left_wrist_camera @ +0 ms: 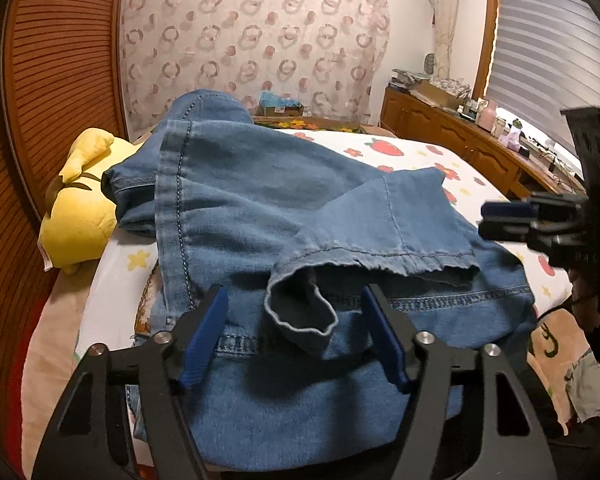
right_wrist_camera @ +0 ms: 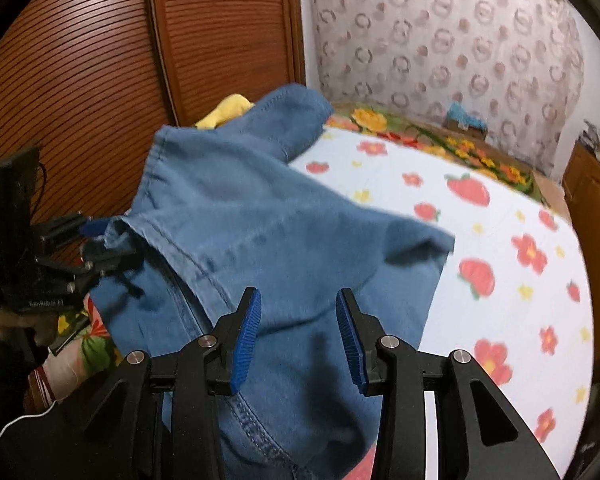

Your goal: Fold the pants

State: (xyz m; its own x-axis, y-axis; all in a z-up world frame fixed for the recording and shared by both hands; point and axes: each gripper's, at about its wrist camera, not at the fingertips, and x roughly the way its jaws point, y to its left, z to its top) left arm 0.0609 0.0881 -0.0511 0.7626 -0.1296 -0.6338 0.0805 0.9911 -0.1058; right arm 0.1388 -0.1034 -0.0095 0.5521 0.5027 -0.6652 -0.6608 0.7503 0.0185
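Observation:
Blue denim pants (left_wrist_camera: 240,200) lie bunched on the bed, with one leg doubled back toward me. Its cuff (left_wrist_camera: 300,320) curls open between the blue pads of my left gripper (left_wrist_camera: 295,291), which stands open around it without pressing on it. In the right wrist view the same pants (right_wrist_camera: 260,220) spread under my right gripper (right_wrist_camera: 298,293). That gripper is open, hovering over the denim with nothing pinched. The left gripper (right_wrist_camera: 96,236) shows at the pants' left edge, and the right gripper (left_wrist_camera: 488,220) comes in from the right edge of the left wrist view.
The bed sheet (right_wrist_camera: 480,240) is white with strawberries and flowers. A yellow plush toy (left_wrist_camera: 80,216) sits at the far left of the bed by slatted wooden doors (right_wrist_camera: 100,60). A cluttered wooden dresser (left_wrist_camera: 460,136) runs along the right. A person's hand (right_wrist_camera: 8,324) holds the left gripper.

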